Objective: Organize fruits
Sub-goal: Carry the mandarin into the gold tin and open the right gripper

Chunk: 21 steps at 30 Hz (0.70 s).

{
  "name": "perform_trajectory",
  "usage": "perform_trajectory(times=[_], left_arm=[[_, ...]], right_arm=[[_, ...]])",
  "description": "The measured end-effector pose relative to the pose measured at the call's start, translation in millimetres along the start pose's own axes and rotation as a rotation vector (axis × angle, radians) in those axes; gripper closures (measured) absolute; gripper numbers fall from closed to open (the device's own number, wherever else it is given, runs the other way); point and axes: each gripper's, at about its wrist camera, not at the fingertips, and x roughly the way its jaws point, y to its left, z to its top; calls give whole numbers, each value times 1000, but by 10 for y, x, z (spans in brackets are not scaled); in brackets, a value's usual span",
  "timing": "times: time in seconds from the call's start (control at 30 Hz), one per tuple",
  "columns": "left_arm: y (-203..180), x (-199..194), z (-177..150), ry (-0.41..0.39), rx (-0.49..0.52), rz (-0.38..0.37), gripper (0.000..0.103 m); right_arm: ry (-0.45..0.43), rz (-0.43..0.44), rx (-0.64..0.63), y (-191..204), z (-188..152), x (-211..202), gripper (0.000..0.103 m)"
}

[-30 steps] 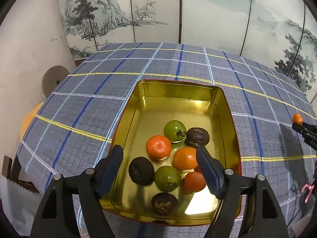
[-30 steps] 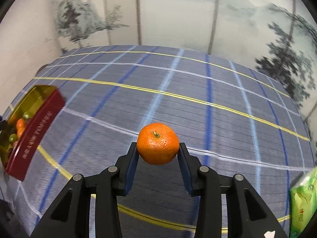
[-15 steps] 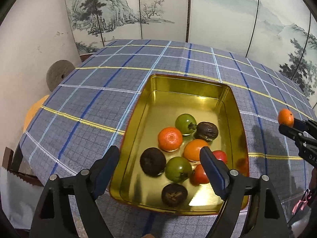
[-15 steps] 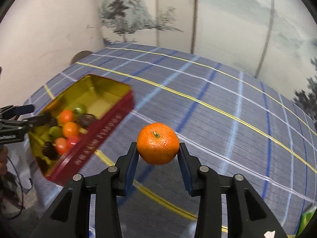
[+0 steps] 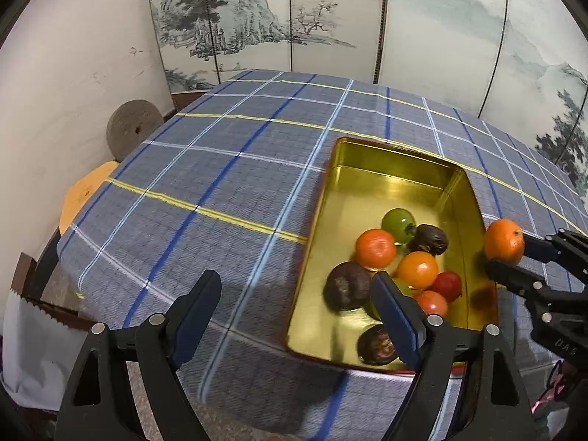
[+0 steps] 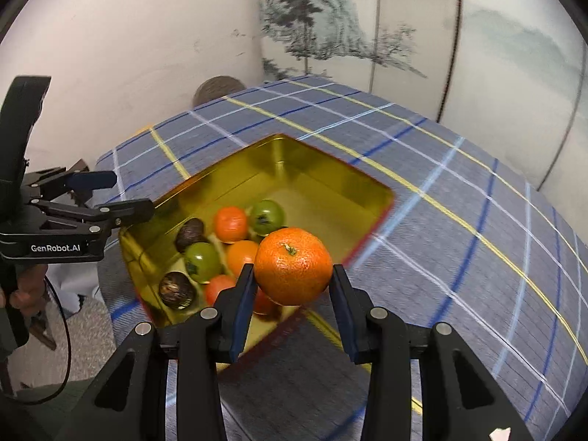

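Note:
A gold tin tray sits on the blue plaid tablecloth and holds several fruits: orange mandarins, green and red tomatoes, dark brown fruits. My right gripper is shut on a mandarin and holds it above the tray's near right rim; it also shows in the left wrist view. My left gripper is open and empty, low at the table's front edge, left of the tray; it also shows in the right wrist view.
The plaid table stretches left and behind the tray. A round grey stone disc leans on the wall at the left. A painted folding screen stands behind the table.
My right gripper has carried the mandarin left, from over the bare cloth to the tray's edge. My left gripper has drifted left, off the tray.

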Motion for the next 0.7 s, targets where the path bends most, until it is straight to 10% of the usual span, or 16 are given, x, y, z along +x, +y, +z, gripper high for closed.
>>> perform_trajectory(times=[0.7], left_arm=[[129, 64, -69, 34, 12, 0, 19]], right_arm=[[77, 18, -4, 281, 6, 474, 65]])
